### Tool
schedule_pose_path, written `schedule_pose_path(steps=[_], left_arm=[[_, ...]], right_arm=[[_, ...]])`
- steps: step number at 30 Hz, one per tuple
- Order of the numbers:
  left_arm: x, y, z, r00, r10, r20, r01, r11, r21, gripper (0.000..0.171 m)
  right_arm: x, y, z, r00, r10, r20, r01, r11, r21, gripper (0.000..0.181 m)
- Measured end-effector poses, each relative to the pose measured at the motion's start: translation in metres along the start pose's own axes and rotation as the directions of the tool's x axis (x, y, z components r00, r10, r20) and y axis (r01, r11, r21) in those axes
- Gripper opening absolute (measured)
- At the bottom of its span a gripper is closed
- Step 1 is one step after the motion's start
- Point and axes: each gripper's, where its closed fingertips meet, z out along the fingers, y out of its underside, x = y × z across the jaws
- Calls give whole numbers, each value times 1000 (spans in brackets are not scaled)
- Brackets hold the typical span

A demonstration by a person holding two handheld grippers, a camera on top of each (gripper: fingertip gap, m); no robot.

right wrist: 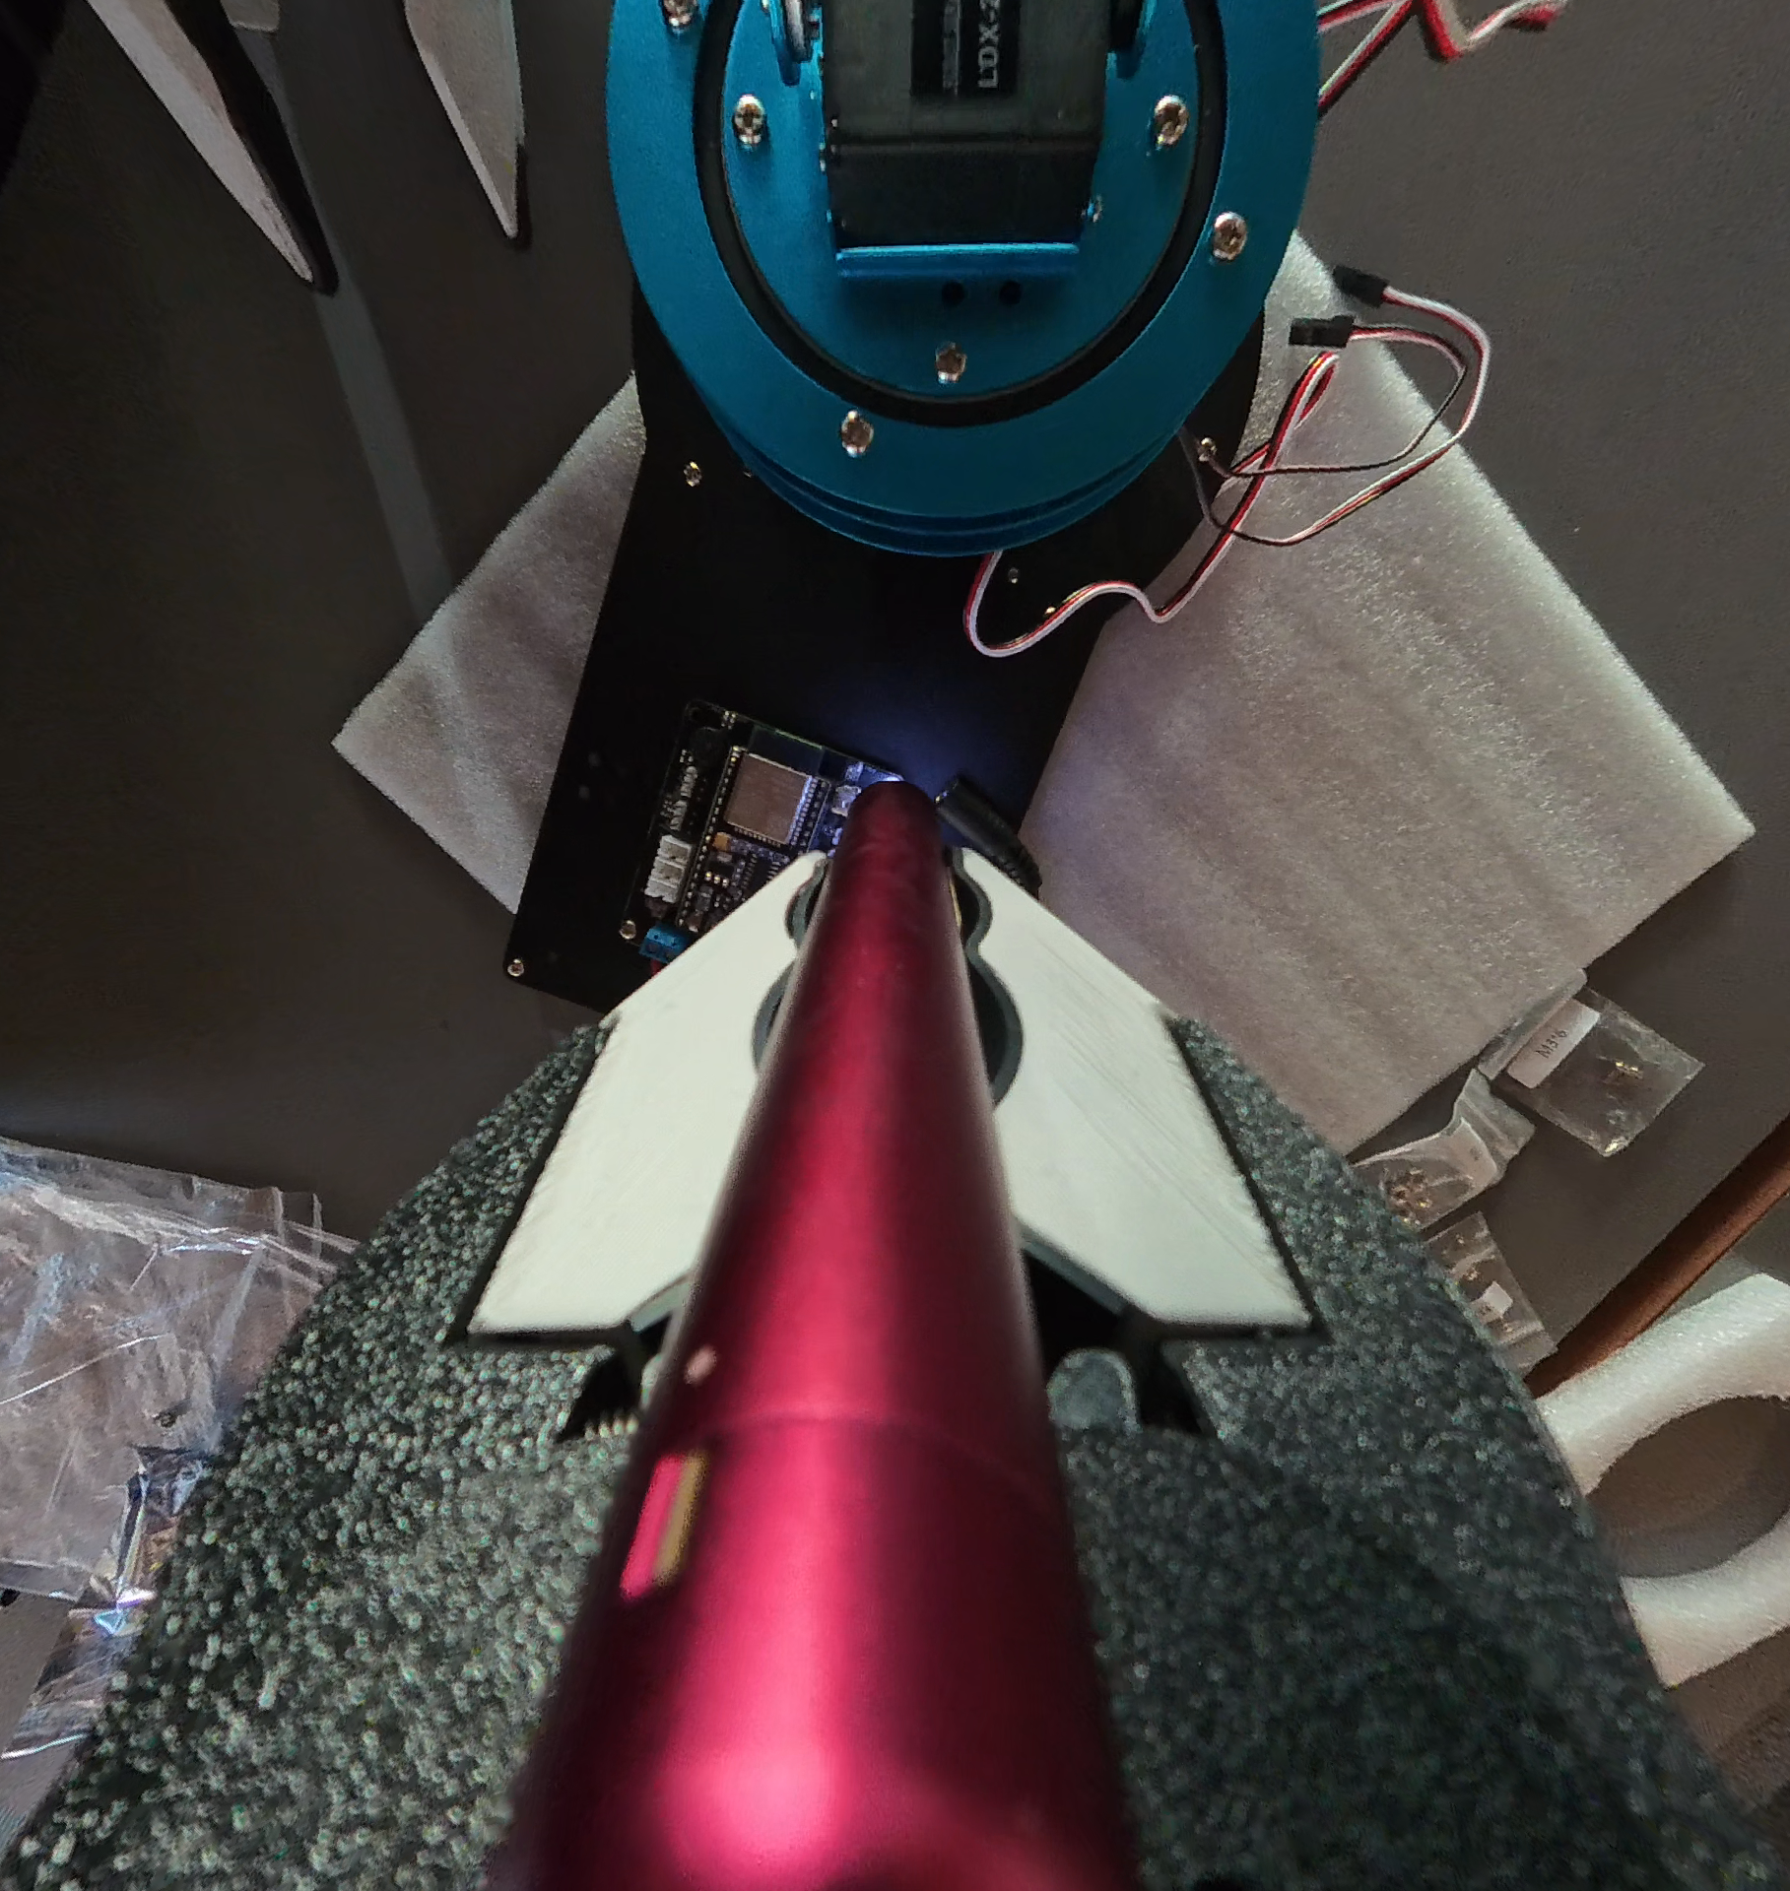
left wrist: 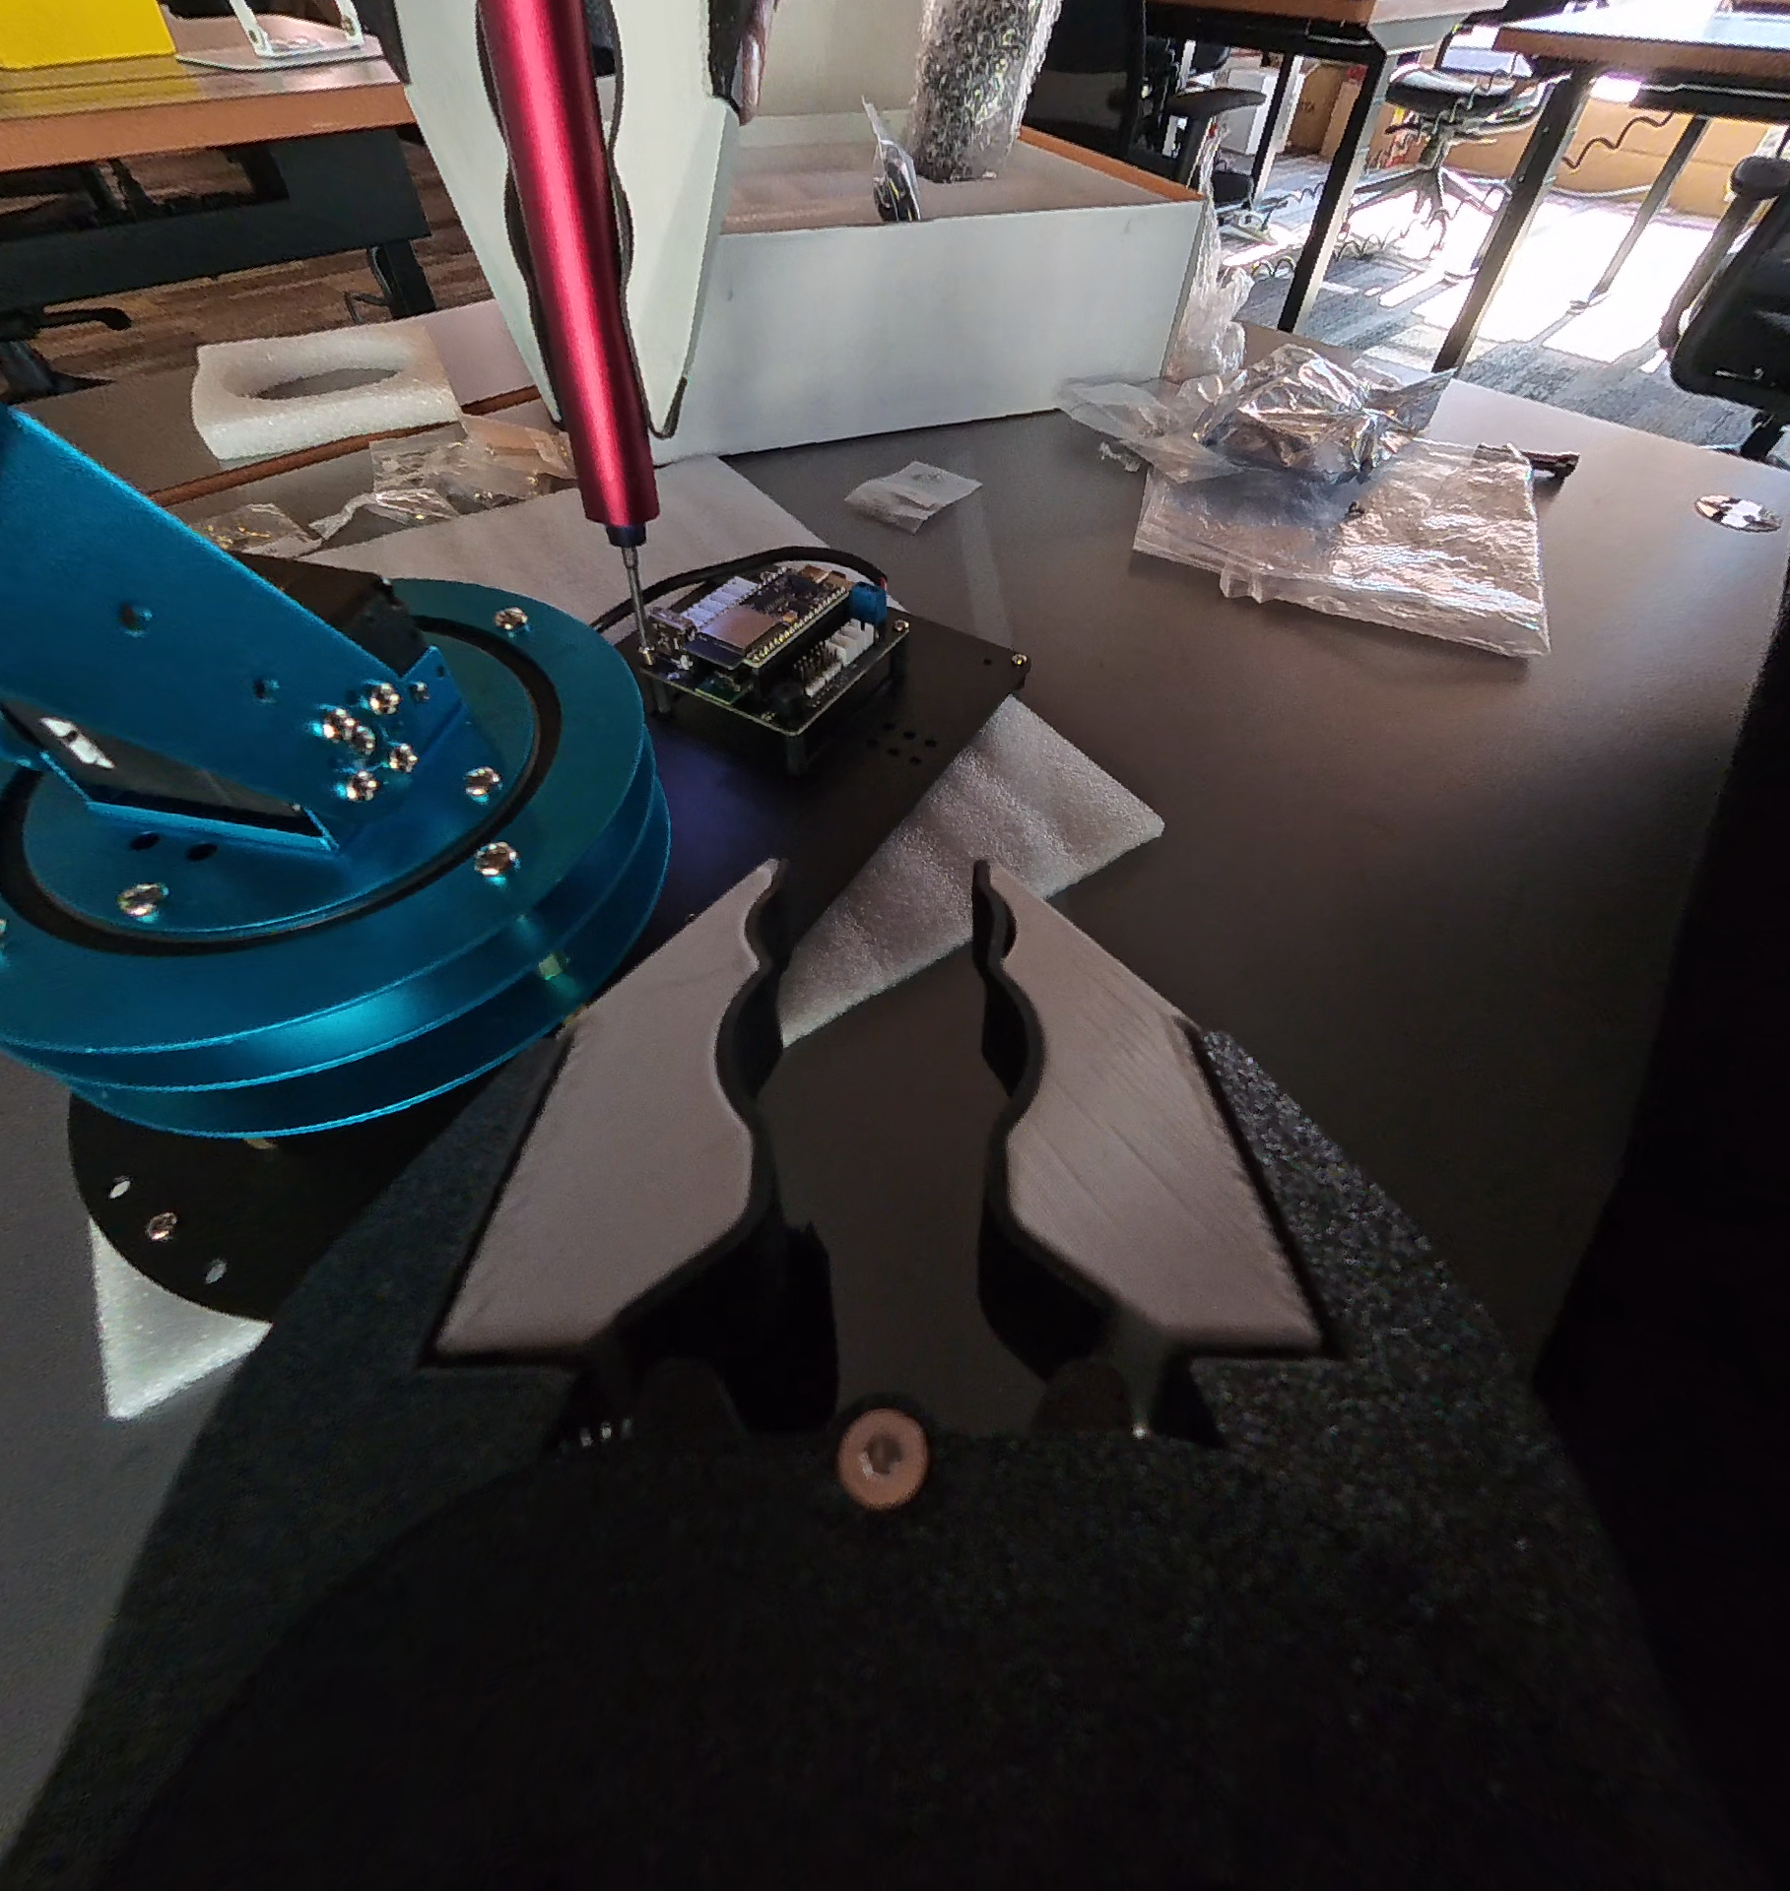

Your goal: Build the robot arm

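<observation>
My right gripper (right wrist: 890,870) is shut on a red electric screwdriver (right wrist: 870,1279) and points it down. In the left wrist view the screwdriver (left wrist: 573,256) stands nearly upright, with its bit on a corner screw of the circuit board (left wrist: 768,655). The board (right wrist: 737,819) is mounted on a black baseplate (right wrist: 819,634) beside a blue round turntable base (right wrist: 962,307). My left gripper (left wrist: 878,875) is open and empty, low over the near edge of the baseplate (left wrist: 942,716), next to the blue base (left wrist: 287,819). It also shows in the right wrist view (right wrist: 404,256).
A white foam sheet (right wrist: 1331,767) lies under the baseplate on the dark table. Servo wires (right wrist: 1279,491) trail to one side. Small screw bags (right wrist: 1586,1085), a foam ring (right wrist: 1689,1484), crumpled plastic bags (left wrist: 1331,491) and a white box (left wrist: 952,307) lie around. Tip to tip, the grippers are about 15 centimetres apart.
</observation>
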Motion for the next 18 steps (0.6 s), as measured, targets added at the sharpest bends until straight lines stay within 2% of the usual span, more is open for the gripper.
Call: schedule_pose_path(steps=[18], left_arm=[[-1,1,0,1000,-6,2,6,1000,-5,34]], right_arm=[[1,-2,1,1000,-2,15,2,1000,23,22]])
